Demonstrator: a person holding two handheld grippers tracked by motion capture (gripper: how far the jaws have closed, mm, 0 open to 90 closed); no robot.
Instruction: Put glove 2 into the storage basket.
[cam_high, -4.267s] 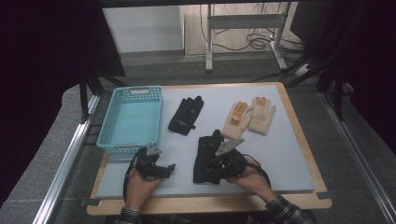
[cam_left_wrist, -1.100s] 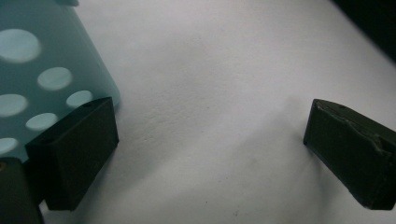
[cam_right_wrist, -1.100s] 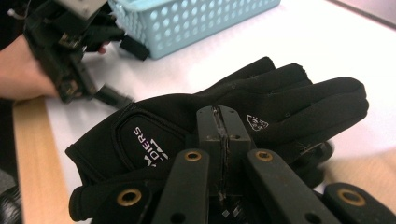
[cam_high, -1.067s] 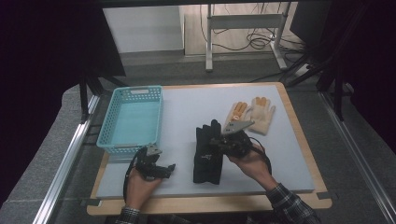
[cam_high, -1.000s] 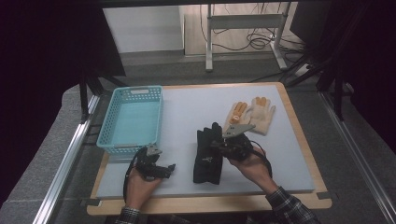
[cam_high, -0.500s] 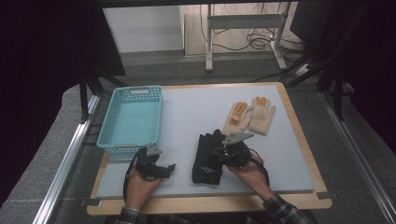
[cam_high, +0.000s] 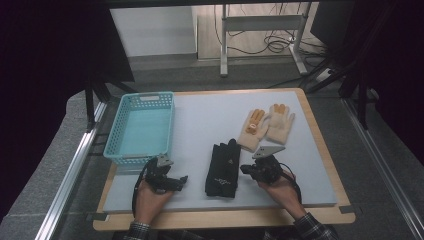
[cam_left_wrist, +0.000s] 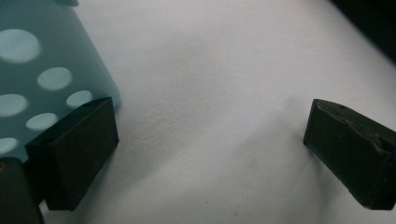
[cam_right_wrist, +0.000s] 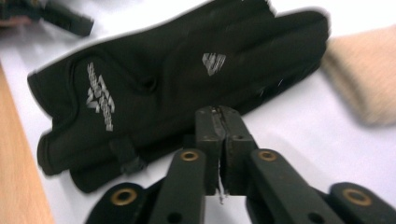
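The black gloves (cam_high: 223, 167) lie stacked on the counter (cam_high: 200, 125), just right of the basket (cam_high: 142, 127). The right gripper (cam_high: 244, 170) sits just beside the gloves' right edge, jaws together and empty. The left gripper (cam_high: 183, 179), jaws apart and empty, rests left of the gloves.

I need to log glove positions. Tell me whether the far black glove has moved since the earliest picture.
Yes. The black glove left its spot near the basket and now lies stacked on the near black glove, closer to the table's front edge.
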